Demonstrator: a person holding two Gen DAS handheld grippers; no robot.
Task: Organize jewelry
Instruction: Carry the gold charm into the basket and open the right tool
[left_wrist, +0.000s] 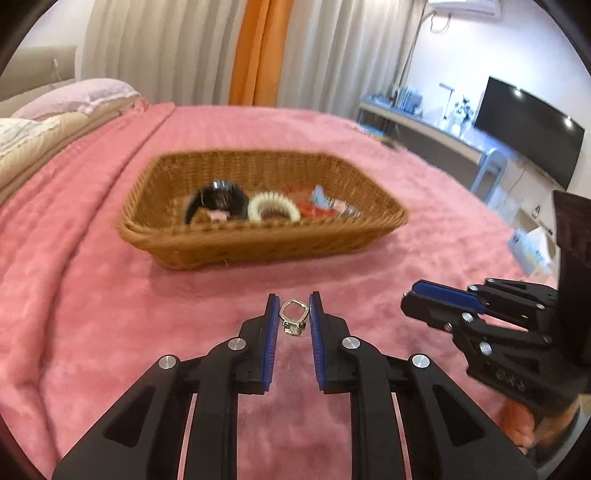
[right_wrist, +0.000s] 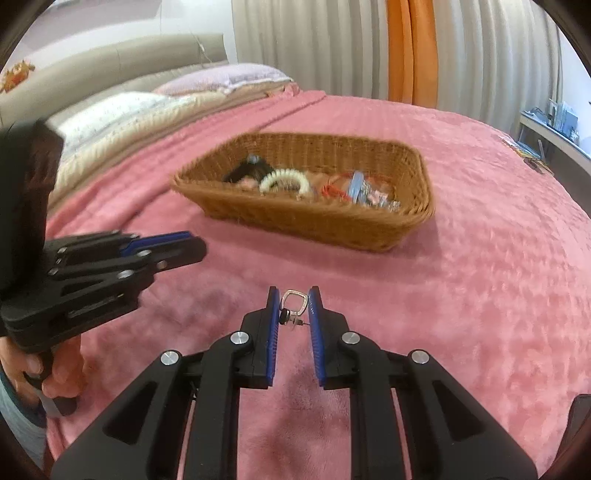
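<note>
A wicker basket (left_wrist: 207, 240) sits on the pink blanket ahead; it also shows in the right wrist view (right_wrist: 295, 218). It holds a black band (left_wrist: 218, 197), a white spiral hair tie (left_wrist: 273, 206), red cord and small silver pieces (left_wrist: 332, 206). My left gripper (left_wrist: 293, 314) is shut on a silver earring (left_wrist: 293, 315), held above the blanket. My right gripper (right_wrist: 293, 308) is shut on a matching silver earring (right_wrist: 293, 304). Each gripper is also seen from the side in the other's view, the right (left_wrist: 417, 295) and the left (right_wrist: 199, 243).
The pink blanket (left_wrist: 92, 295) covers the bed. Pillows and folded bedding (right_wrist: 147, 107) lie at the head. A desk with a dark monitor (left_wrist: 528, 129) stands beyond the bed's far right edge. Curtains hang behind.
</note>
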